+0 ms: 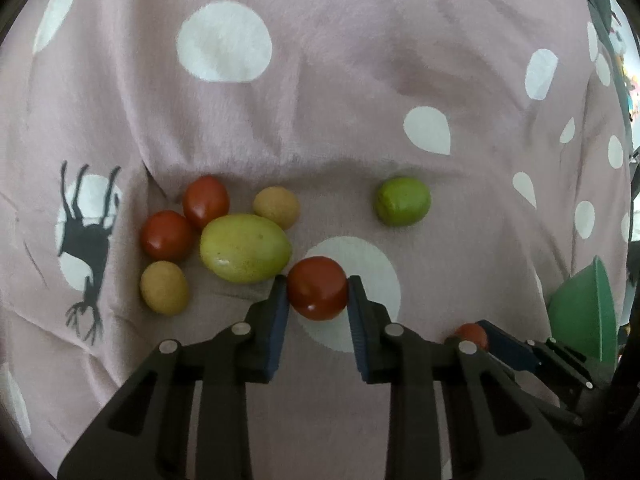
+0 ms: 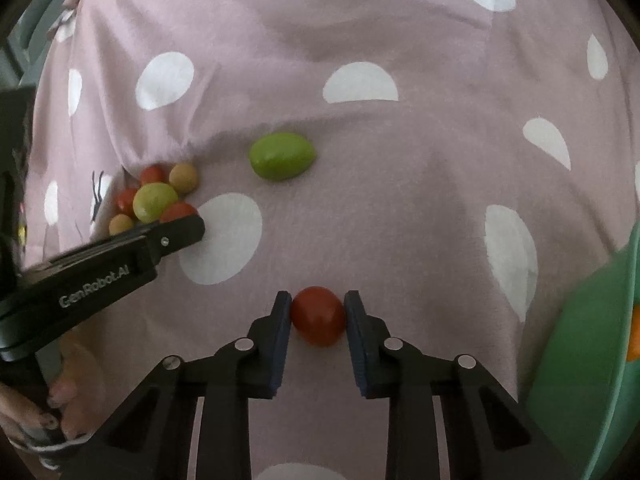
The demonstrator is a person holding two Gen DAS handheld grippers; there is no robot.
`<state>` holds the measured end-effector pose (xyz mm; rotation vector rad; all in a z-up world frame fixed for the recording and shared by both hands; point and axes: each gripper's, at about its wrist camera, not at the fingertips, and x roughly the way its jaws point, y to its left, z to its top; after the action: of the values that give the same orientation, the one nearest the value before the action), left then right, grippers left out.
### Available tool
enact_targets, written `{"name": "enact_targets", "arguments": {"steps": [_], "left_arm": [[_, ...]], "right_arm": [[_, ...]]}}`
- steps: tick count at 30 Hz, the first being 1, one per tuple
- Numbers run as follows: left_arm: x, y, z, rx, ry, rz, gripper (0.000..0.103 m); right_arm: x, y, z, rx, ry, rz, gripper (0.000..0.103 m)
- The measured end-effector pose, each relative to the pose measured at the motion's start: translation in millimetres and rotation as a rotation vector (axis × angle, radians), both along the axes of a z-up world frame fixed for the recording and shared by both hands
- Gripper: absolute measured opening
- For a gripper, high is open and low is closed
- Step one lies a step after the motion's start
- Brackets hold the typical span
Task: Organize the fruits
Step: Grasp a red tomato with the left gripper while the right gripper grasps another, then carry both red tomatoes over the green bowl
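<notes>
My left gripper (image 1: 317, 285) is shut on a red tomato (image 1: 317, 296) that rests on the pink spotted cloth (image 1: 340, 100). Just to its left lies a cluster: two more red tomatoes (image 1: 206, 200), a large yellow-green fruit (image 1: 245, 248) and two tan round fruits (image 1: 276, 207). A green lime (image 1: 403, 201) lies alone to the right. My right gripper (image 2: 318, 300) is shut on another red tomato (image 2: 319, 316), also down on the cloth. The lime (image 2: 282, 156) sits beyond it, and the cluster (image 2: 154, 200) is at the left, behind the left gripper's finger (image 2: 176, 234).
A green bowl (image 2: 592, 360) stands at the right edge with something orange (image 2: 634, 336) inside; it also shows in the left wrist view as the bowl (image 1: 588, 312). A person's hand (image 2: 60, 396) holds the left gripper at the lower left. The cloth is wrinkled.
</notes>
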<state>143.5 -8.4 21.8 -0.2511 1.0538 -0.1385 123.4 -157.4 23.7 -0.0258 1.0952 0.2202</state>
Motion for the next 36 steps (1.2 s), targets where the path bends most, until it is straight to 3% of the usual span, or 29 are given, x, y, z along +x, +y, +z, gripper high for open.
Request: {"name": "enact_targets", "arguments": {"steps": [9,22,36], "left_arm": [[-19.7,-11.2,35.5,0.050,-0.096,-0.035,0.028],[-45.5,-37.0,74.3,0.064,-0.212,-0.110,0.028],[-82.8,-89.6,102.9,0.076,-0.323,-0.277,0.028]], "right_arm": [[-8.8,-6.7,11.0,0.026,-0.039,-0.018,0.027],[-27.4,-43.2,56.6,0.099,-0.172,-0.082,0.027],[-60.7,-115.8,92.0,0.119,-0.307,-0.286,0.027]]}}
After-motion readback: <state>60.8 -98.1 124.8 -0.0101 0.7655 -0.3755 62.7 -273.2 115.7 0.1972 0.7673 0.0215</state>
